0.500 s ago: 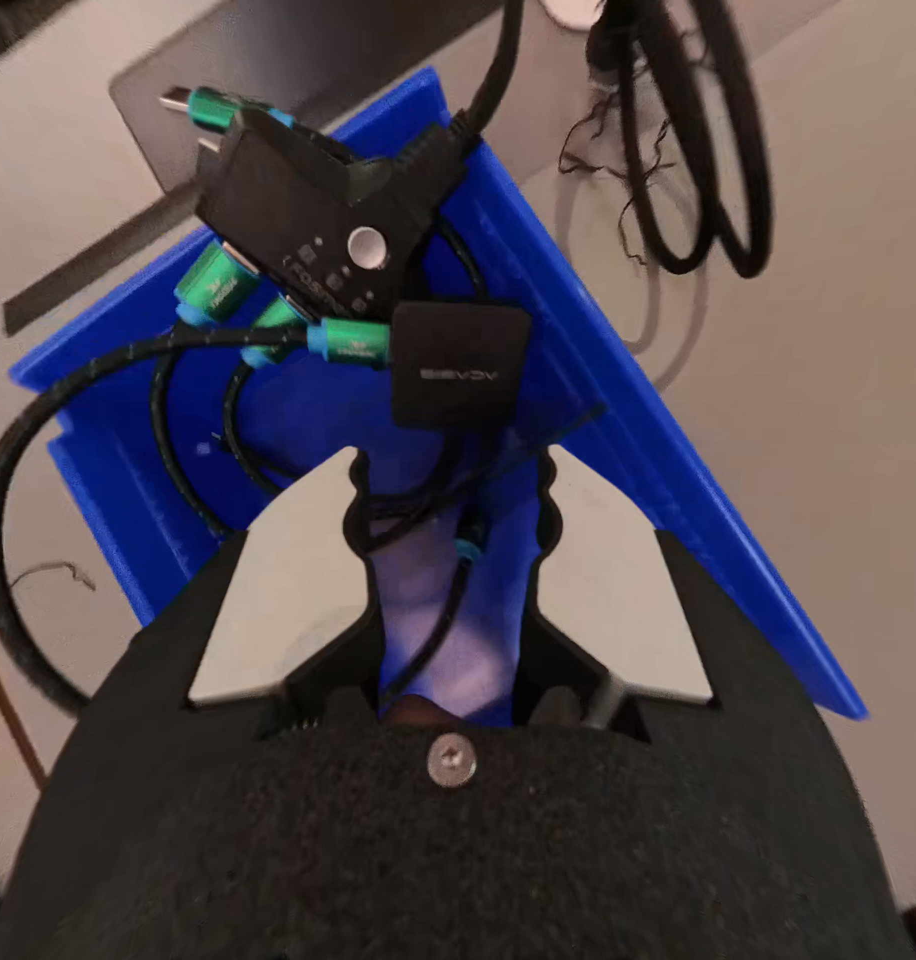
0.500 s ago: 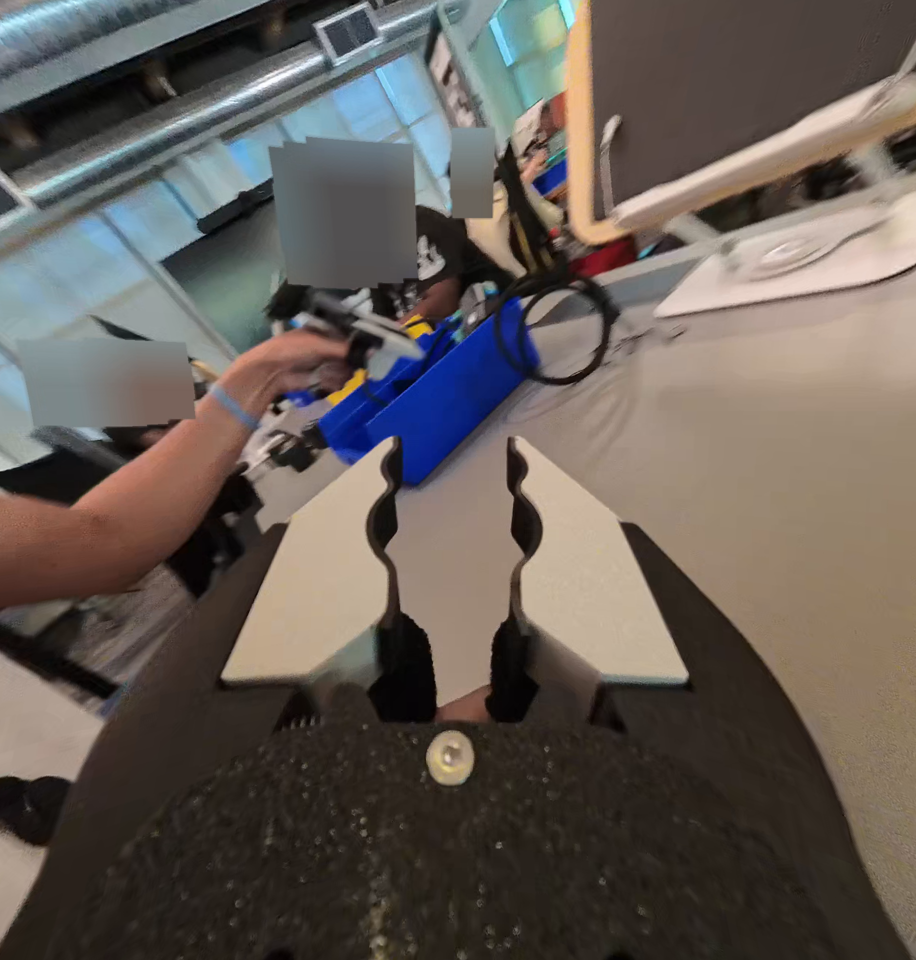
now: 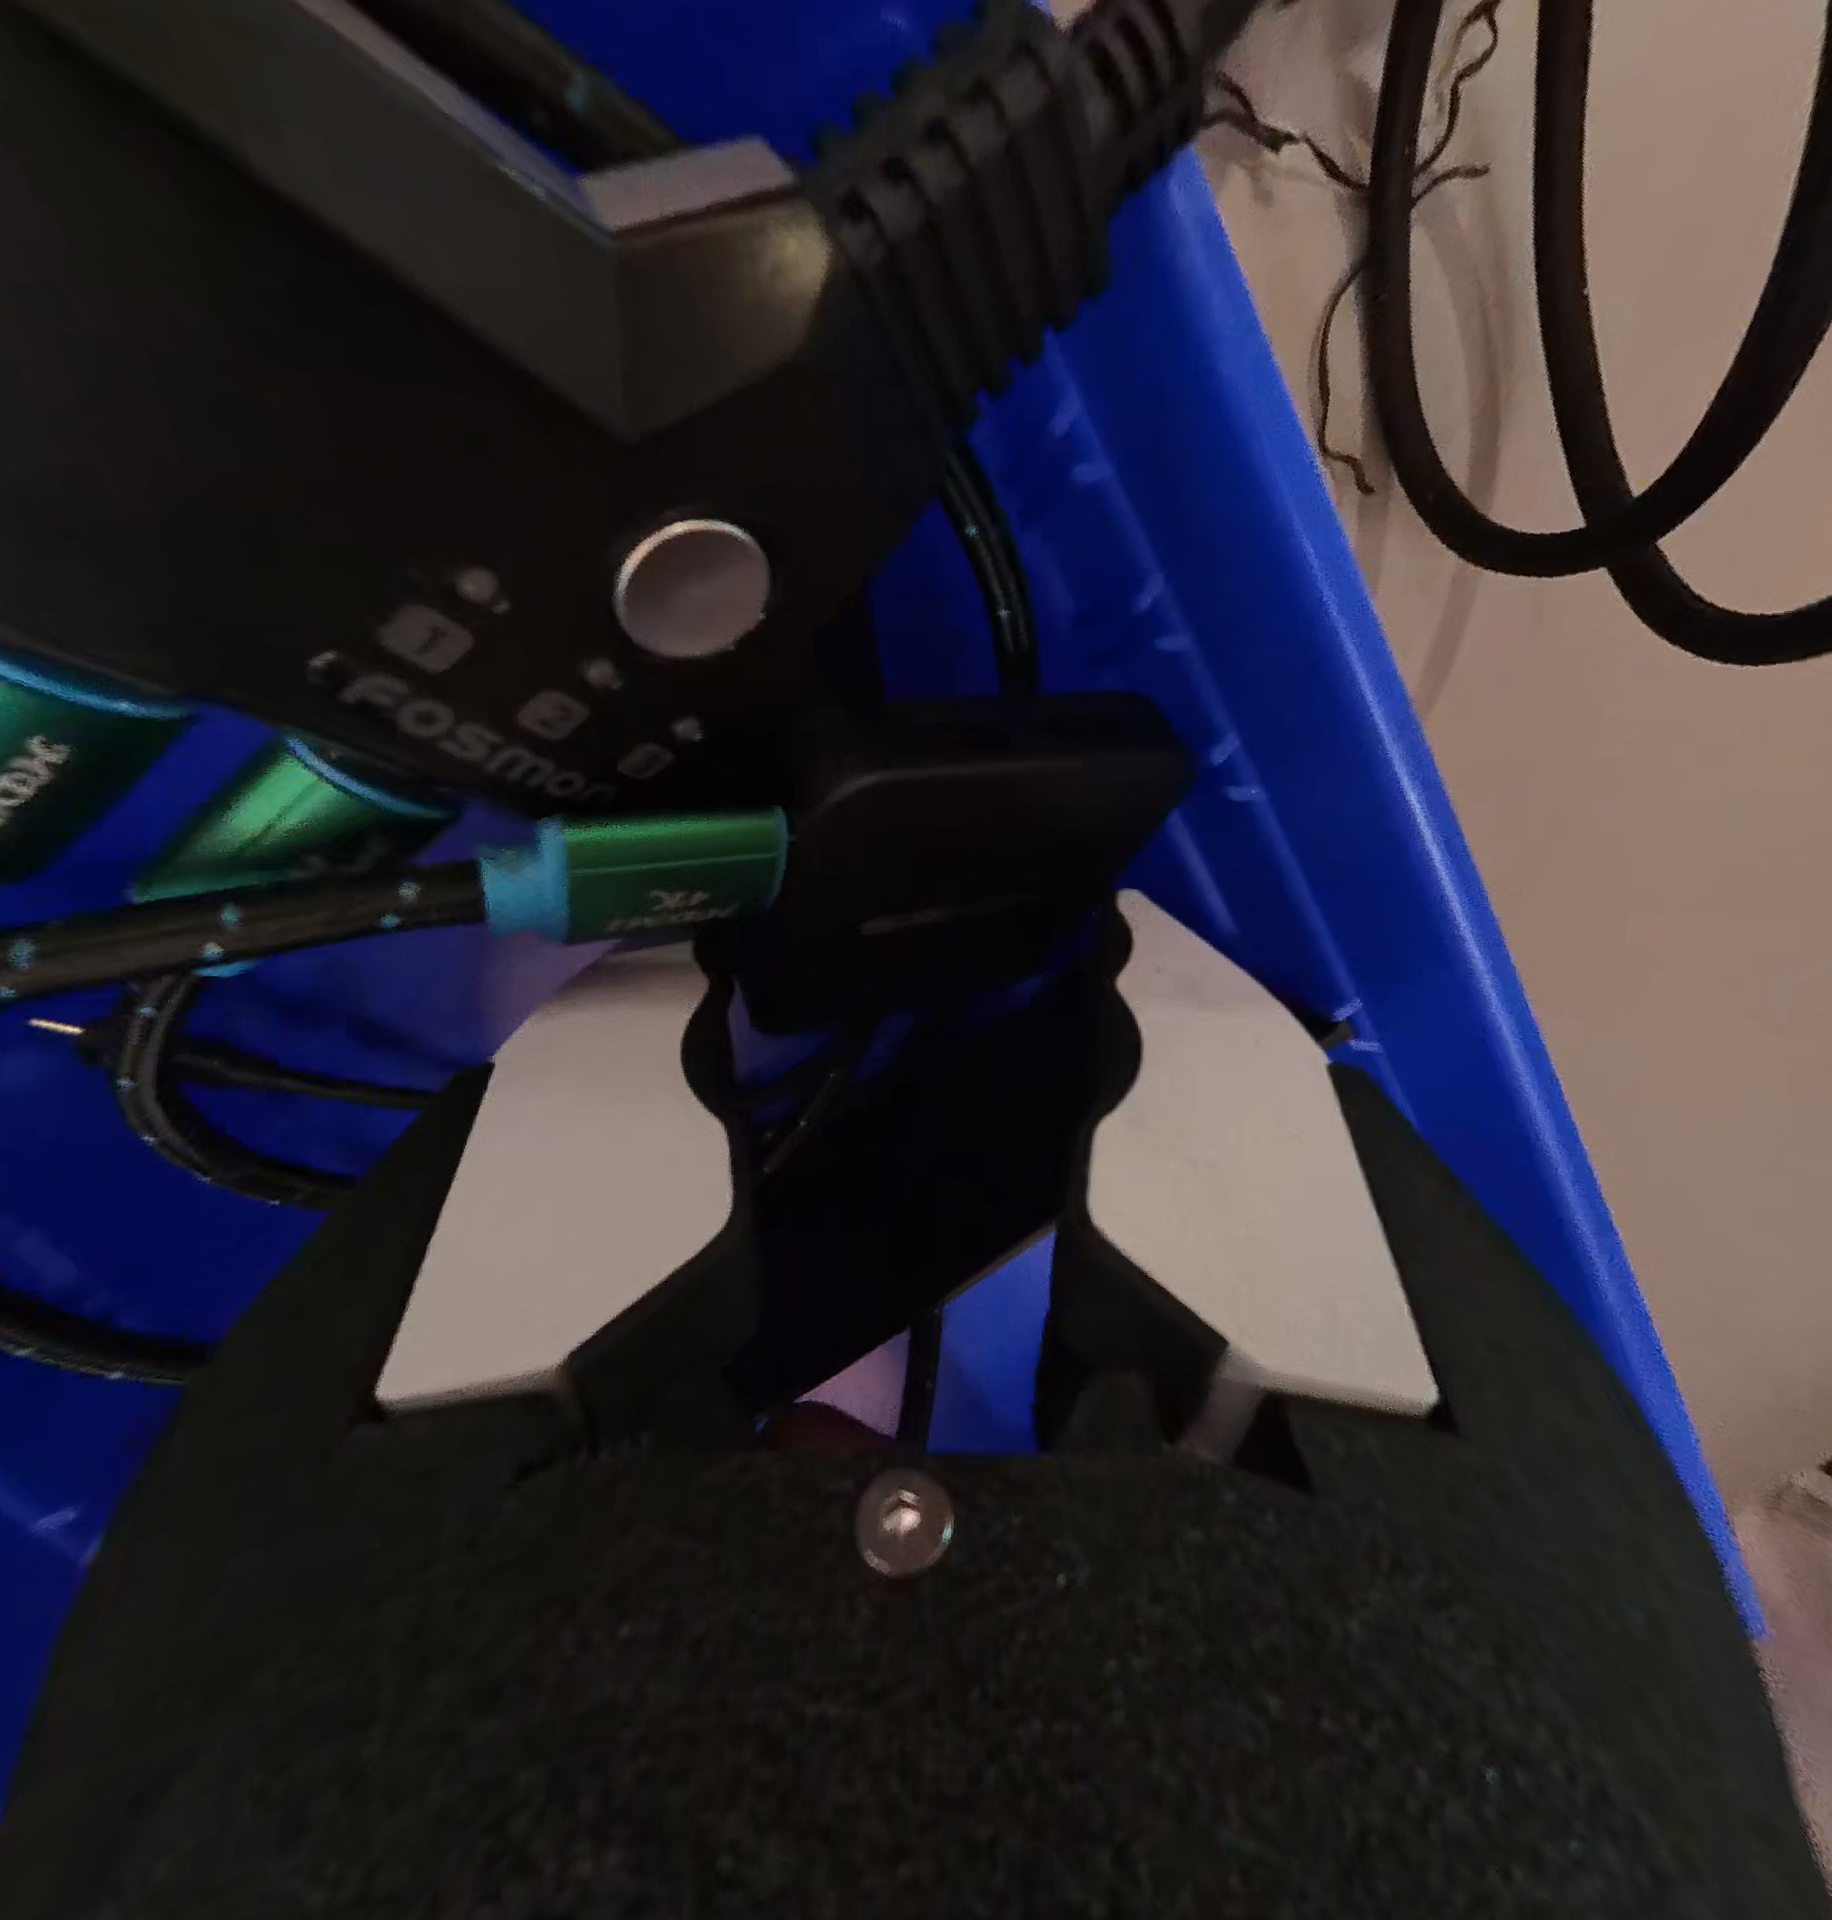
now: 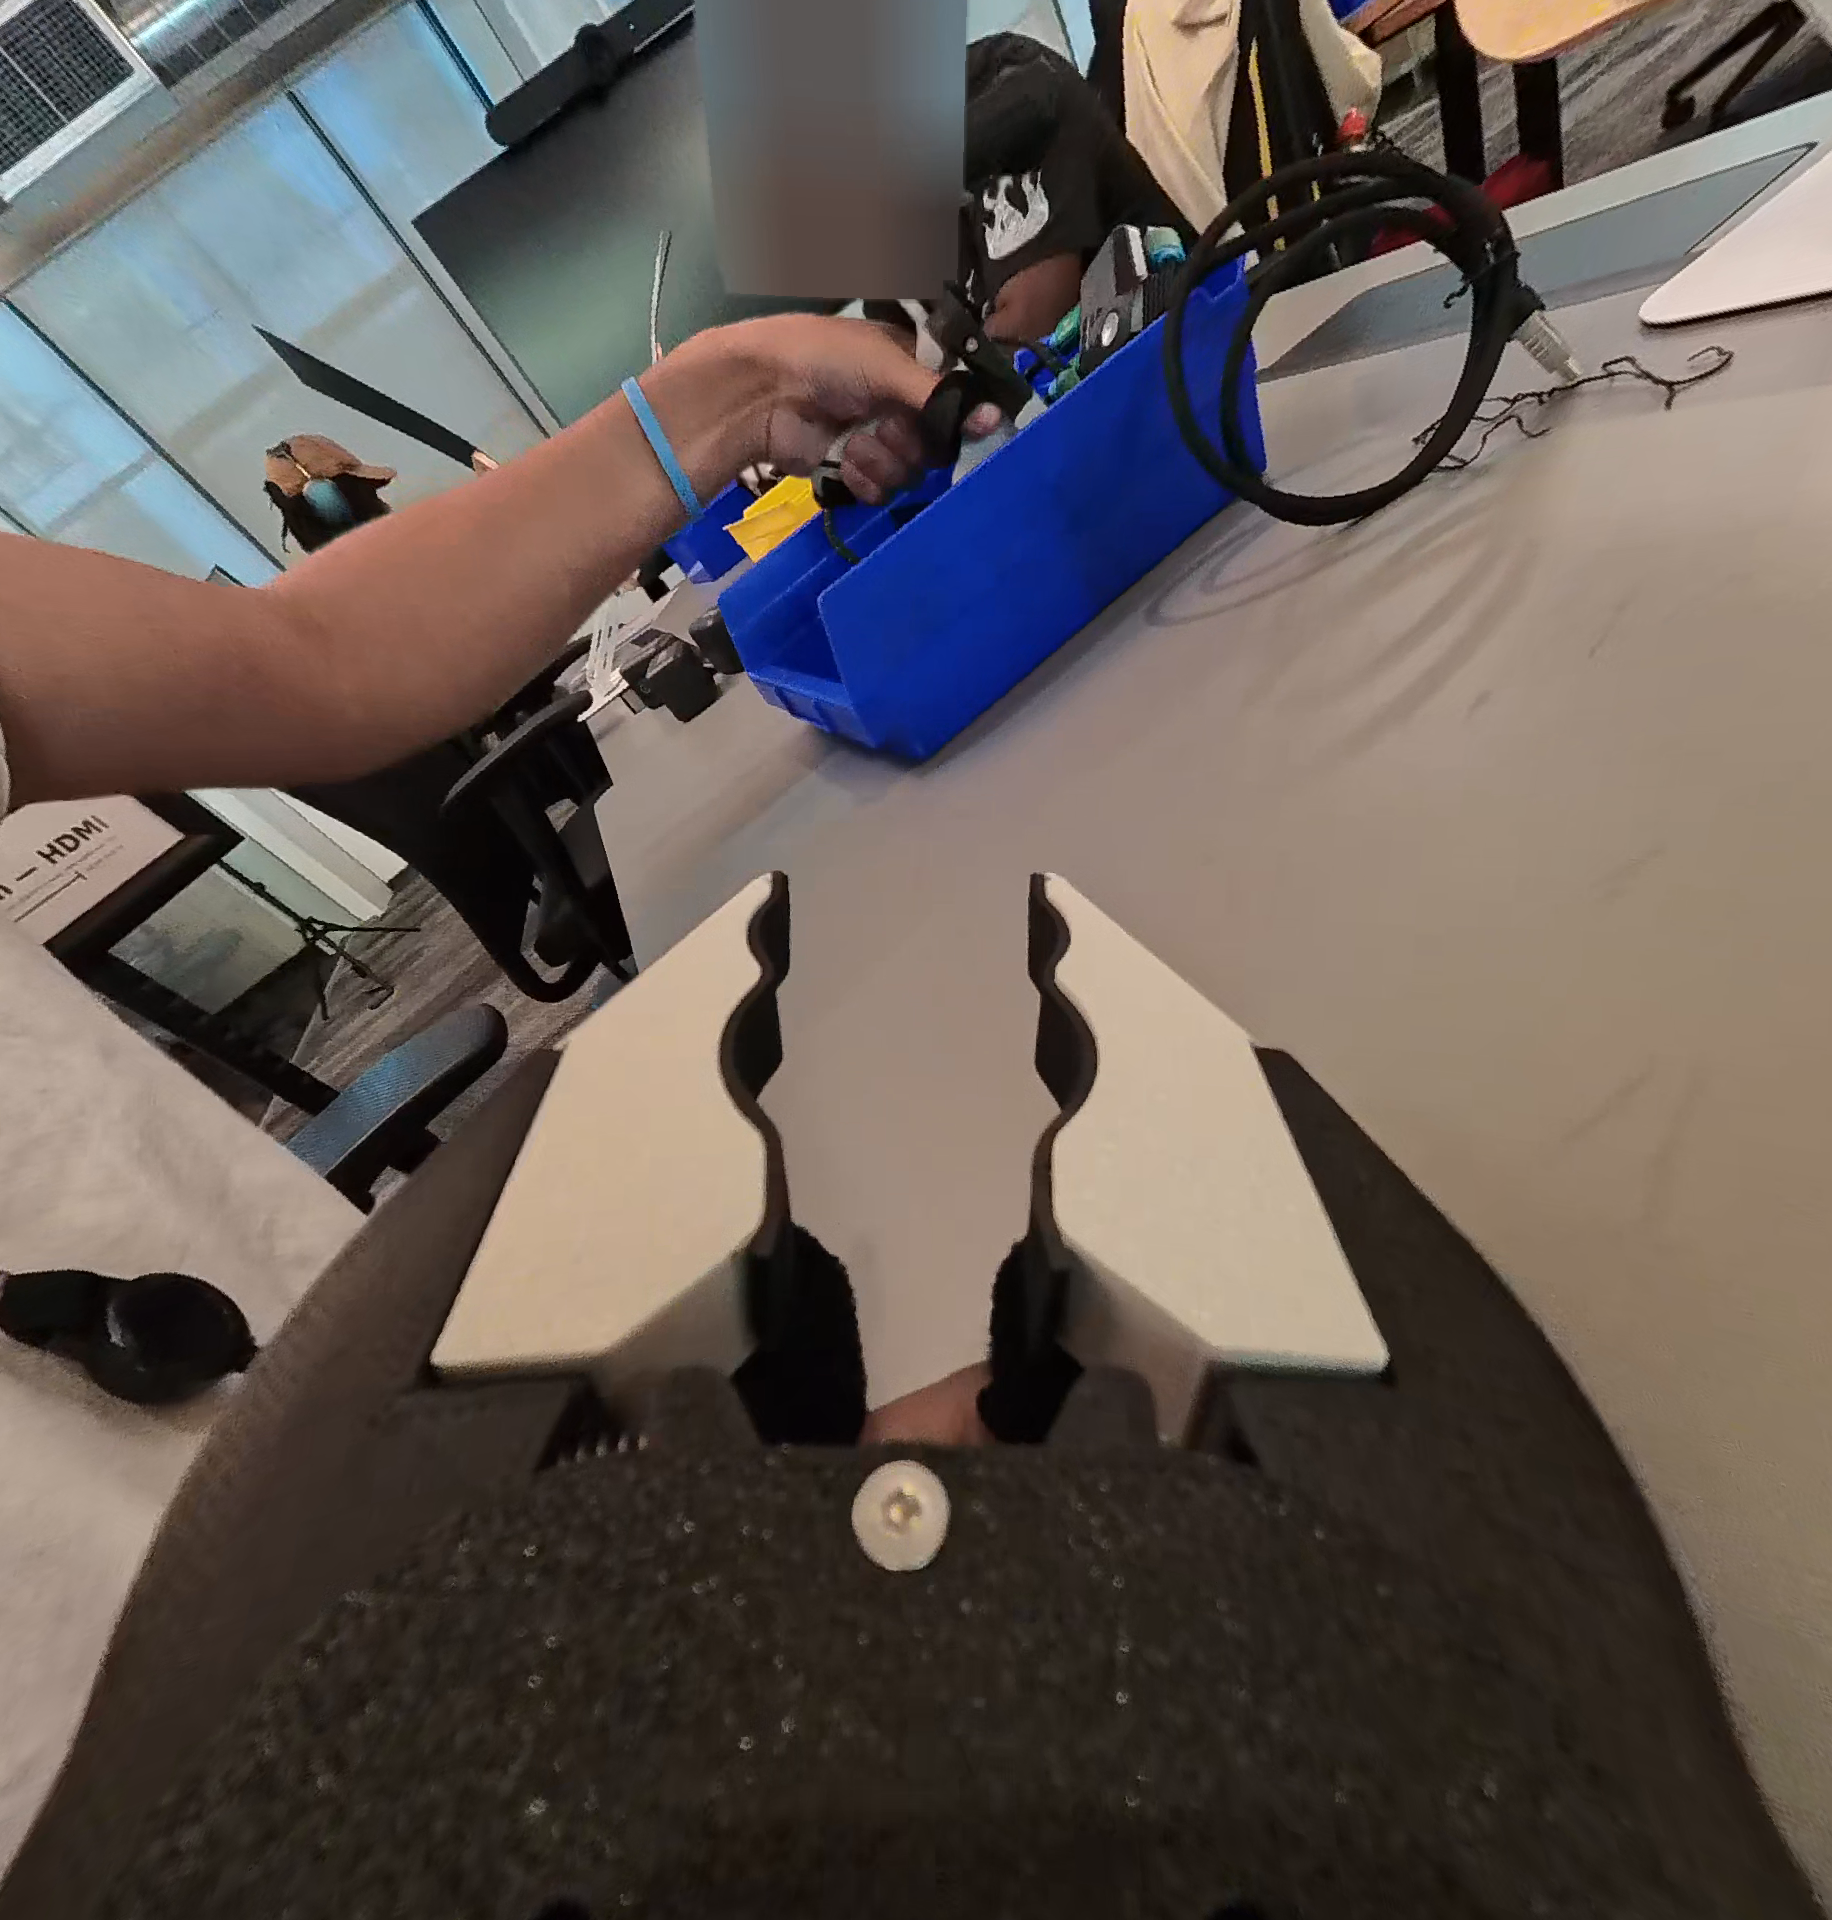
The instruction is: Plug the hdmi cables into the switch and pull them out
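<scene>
L gripper [image 3: 907, 997], frame centre, jaws spread around small black box [image 3: 979, 831] in blue bin [image 3: 1338, 831], prob. to steady it. Switch [image 3: 424, 416] w/ green HDMI plugs [image 3: 663, 868] upper left. R gripper [image 4: 907, 935] spread, empty, over table [image 4: 1411, 831].

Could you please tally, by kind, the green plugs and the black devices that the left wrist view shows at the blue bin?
Green HDMI plugs: 3
Black switch: 1
Small black box: 1
Total: 5
</scene>
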The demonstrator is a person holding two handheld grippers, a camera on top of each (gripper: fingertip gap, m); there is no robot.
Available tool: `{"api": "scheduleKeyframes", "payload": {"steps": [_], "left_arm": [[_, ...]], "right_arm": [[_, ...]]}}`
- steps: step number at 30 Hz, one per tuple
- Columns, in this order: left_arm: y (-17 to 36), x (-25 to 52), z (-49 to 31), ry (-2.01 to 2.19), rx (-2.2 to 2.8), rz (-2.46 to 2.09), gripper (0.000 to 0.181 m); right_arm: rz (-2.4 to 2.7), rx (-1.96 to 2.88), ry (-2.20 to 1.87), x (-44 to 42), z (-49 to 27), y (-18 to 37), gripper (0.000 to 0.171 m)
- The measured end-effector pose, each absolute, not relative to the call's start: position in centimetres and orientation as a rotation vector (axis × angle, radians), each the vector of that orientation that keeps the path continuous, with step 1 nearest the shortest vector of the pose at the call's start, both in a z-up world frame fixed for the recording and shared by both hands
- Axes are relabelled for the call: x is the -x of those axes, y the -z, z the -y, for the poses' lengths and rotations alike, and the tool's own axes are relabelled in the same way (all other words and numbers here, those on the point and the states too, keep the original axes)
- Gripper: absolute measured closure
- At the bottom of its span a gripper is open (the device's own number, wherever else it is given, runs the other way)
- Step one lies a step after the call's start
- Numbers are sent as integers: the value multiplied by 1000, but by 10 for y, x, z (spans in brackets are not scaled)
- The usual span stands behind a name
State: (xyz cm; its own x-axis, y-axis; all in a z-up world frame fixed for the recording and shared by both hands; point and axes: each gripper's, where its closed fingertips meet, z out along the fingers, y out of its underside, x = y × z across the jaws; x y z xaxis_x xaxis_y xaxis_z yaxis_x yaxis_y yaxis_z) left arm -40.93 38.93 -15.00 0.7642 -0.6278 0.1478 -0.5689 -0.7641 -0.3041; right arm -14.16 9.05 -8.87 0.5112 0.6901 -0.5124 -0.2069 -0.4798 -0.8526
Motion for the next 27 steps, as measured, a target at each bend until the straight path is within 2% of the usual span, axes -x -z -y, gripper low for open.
{"api": "scheduleKeyframes", "payload": {"steps": [2,4,6,13,21,24,27], "left_arm": [[146,414,-391,324,2696,-918,128],[138,421,-393,268,2620,-932,150],[132,425,-391,231,2542,-958,155],[105,426,-382,30,2302,-1028,159],[-2,426,-358,-265,1915,-1005,160],[-43,406,-336,-368,1721,-1061,157],[-57,371,-309,-598,1487,-1208,160]], "right_arm": [[411,1774,-1144,144,-89,92,126],[424,1787,-1139,146,-88,95,126],[435,1793,-1138,149,-86,97,126],[436,1805,-1153,156,-88,98,126],[436,1822,-1013,147,-97,103,126],[486,1820,-886,140,-109,101,124],[559,1733,-829,144,-119,79,125]]}}
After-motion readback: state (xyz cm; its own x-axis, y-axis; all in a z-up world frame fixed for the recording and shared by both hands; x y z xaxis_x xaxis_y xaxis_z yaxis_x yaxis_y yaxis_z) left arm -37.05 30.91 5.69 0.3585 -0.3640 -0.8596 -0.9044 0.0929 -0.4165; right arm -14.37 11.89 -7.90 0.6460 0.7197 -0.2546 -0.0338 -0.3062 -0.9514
